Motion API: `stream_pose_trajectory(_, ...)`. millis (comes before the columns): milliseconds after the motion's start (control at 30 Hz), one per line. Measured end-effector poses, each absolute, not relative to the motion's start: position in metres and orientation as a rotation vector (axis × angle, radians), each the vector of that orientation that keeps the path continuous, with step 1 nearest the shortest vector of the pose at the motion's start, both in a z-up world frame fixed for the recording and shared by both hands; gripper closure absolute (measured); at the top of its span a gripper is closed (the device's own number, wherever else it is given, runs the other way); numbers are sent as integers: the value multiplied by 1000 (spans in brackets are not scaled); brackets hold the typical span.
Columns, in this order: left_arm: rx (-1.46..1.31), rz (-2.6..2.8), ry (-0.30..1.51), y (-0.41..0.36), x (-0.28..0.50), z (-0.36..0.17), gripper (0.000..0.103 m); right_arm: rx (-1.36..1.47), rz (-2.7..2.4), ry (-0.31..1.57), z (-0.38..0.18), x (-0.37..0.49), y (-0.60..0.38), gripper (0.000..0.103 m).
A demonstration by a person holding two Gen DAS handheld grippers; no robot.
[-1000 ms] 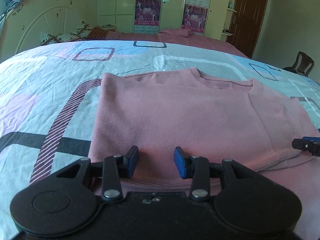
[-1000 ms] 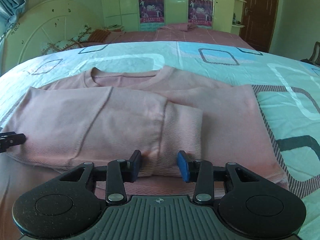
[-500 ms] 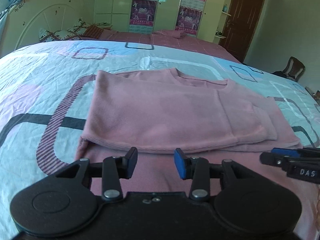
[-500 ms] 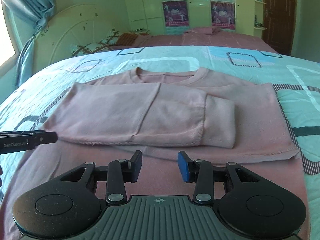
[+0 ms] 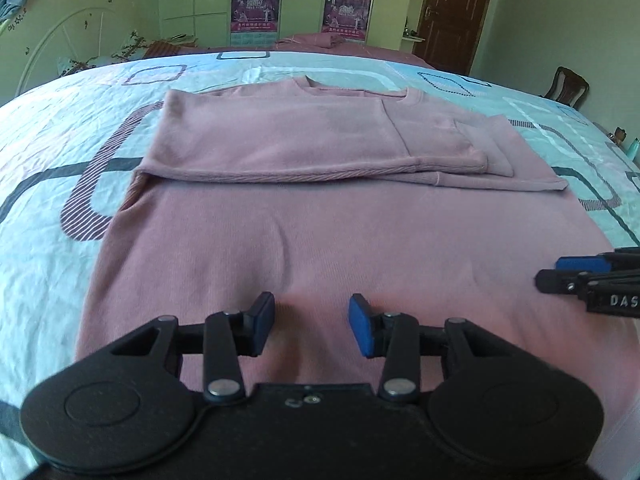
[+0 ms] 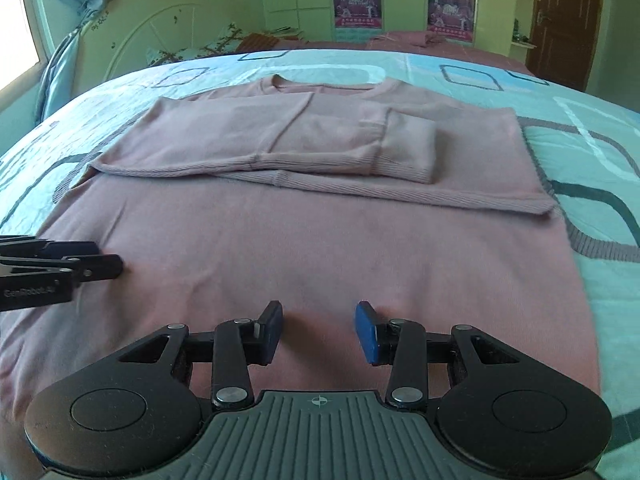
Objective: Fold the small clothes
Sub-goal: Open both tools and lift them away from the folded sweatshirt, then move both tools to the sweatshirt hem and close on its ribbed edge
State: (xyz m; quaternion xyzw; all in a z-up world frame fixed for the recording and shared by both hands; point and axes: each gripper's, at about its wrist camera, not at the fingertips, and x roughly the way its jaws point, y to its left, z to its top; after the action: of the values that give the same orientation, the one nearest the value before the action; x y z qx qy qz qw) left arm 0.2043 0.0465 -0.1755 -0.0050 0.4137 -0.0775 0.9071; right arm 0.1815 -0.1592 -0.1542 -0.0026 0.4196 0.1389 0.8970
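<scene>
Pink knitted sweater, one garment only, lies flat on the bed directly ahead of both tools, its plain lower body spreading under and beyond the fingertips. Nearest, the left gripper hangs over that cloth with its two blue pads partly apart and nothing between them; the right gripper does likewise, also with two blue pads and an empty gap. Each tool shows at the other's side. Farther ahead, two sleeves lie folded across the chest, with the round neckline beyond. Around it spreads one pale blue patterned bedsheet. Farthest off hang two posters and one brown door.
</scene>
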Motion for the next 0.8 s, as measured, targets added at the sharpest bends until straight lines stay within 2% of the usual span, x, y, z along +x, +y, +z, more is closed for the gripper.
stream_pose_trajectory(267, -53, -26, 866, 62, 170, -168, 62, -4, 227, 851, -152, 146, -221, 63)
stream_pose_trajectory(467, -97, -24, 881, 45, 160, -160, 55, 50, 319, 829, -140, 138, -205, 62)
stream_pose_trajectory(800, -27, -43, 916, 29, 137, -166, 51, 42, 416, 832, -139, 113, -156, 62)
